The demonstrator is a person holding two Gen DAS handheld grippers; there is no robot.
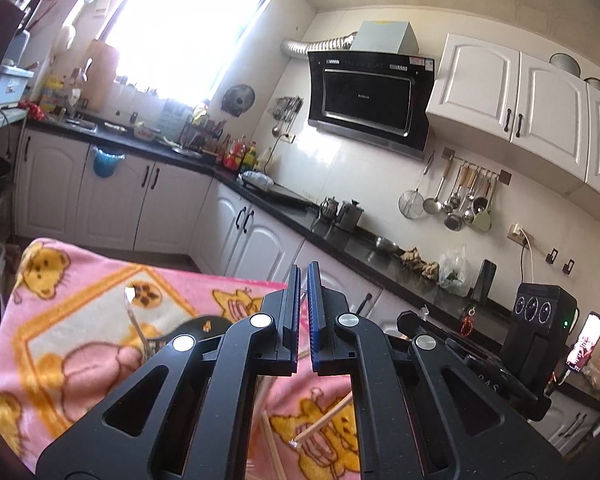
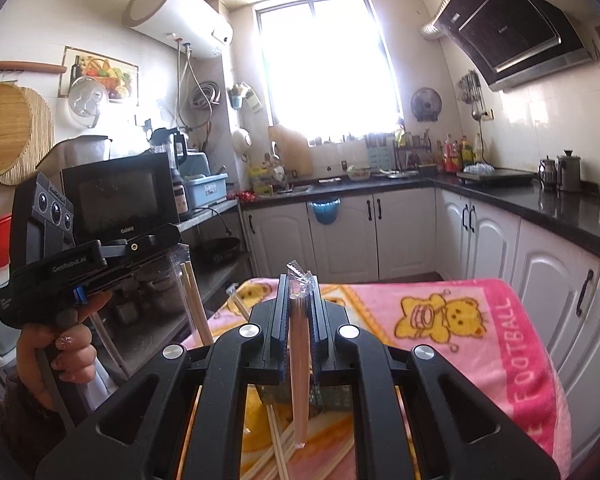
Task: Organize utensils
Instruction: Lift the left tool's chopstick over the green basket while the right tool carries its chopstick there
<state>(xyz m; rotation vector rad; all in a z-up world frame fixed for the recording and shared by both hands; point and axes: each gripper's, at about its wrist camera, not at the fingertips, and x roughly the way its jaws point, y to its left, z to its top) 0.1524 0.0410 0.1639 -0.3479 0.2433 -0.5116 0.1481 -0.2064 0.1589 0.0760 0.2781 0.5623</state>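
Note:
My right gripper (image 2: 300,304) is shut on a plastic-wrapped pair of chopsticks (image 2: 299,360), held upright above the pink bear blanket (image 2: 460,320). Loose chopsticks (image 2: 278,444) lie on the blanket under it. My left gripper (image 1: 304,300) has its jaws nearly together with nothing visible between them. In the right wrist view the left gripper (image 2: 172,256) sits at the left, raised, with wrapped chopsticks (image 2: 196,304) standing just beside its fingers. In the left wrist view a fork (image 1: 136,320) and chopsticks (image 1: 324,424) lie on the blanket (image 1: 80,340).
The blanket-covered table stands in a kitchen. Black counters with white cabinets (image 2: 380,232) run along the far and right walls. A microwave (image 2: 120,196) sits on a shelf at the left. Hanging ladles (image 1: 460,200) are on the right wall.

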